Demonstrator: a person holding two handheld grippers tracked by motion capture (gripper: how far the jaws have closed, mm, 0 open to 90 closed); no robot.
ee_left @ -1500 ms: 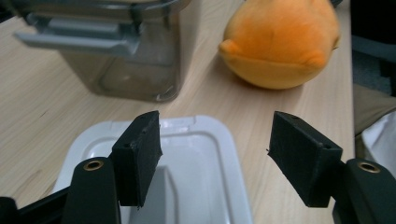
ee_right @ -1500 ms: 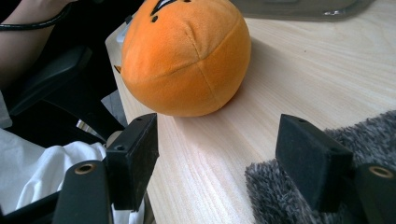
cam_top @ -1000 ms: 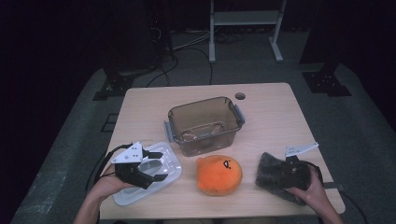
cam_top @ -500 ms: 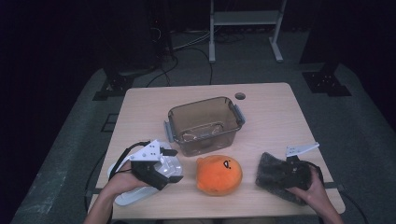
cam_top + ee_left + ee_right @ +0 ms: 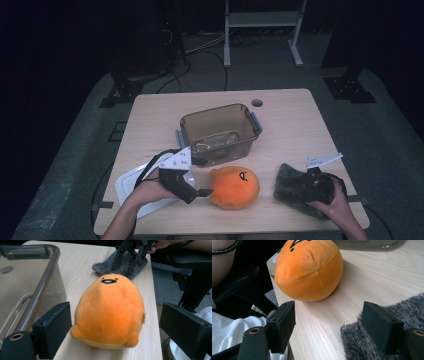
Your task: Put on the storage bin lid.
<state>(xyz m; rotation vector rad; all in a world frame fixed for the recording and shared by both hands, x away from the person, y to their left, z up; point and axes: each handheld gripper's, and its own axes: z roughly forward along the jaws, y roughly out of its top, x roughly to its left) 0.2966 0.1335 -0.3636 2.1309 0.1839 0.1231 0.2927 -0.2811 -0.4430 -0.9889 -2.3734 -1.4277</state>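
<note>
Left gripper view: round orange plush toy with a small black face (image 5: 110, 312) sits between the wide jaws, touching neither pad.
Left gripper (image 5: 202, 191): jaws have just been opening, tips just beside the plush.
Right gripper (image 5: 332, 332): jaws wide, plush ahead of them; grey fuzzy cloth (image 5: 372, 345) under the right jaw.
Clear plastic bin (image 5: 220, 132): beyond the plush.
</note>
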